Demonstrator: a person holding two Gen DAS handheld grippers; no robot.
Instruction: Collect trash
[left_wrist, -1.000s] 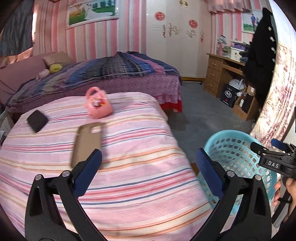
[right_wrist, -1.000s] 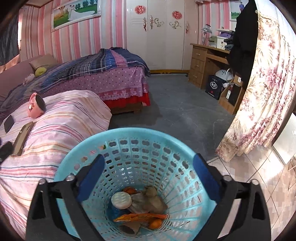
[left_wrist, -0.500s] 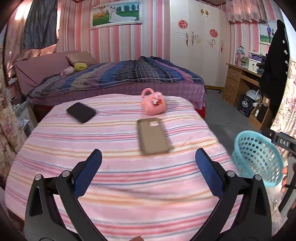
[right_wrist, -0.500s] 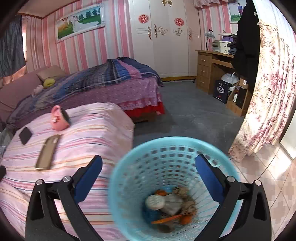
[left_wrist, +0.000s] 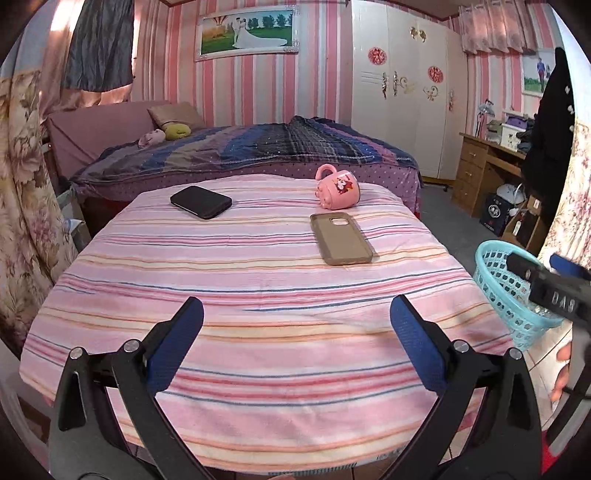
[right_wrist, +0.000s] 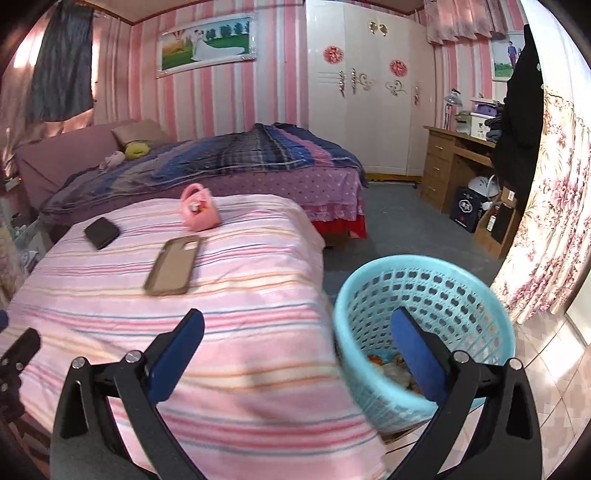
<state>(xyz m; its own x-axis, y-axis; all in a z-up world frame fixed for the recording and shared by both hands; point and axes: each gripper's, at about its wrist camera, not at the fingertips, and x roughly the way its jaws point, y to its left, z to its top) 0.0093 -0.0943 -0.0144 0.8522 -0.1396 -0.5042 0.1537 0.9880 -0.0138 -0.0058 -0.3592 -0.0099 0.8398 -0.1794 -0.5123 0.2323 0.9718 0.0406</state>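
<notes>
Hovering over striped desk (left_wrist: 258, 295) | left tool (left_wrist: 295, 332) wide, empty | right tool (right_wrist: 295, 334) wide, empty | blue basket (right_wrist: 443, 273) beside desk, trash (right_wrist: 388, 365) inside

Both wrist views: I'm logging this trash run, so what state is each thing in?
left gripper: open, holding nothing
right gripper: open, holding nothing
blue basket: upright on the floor beside the table, trash at its bottom
pink mug: tipped on its side on the striped cloth
phone case: lying flat, hollow side up
black phone: lying flat, screen dark
wardrobe: doors closed
</notes>
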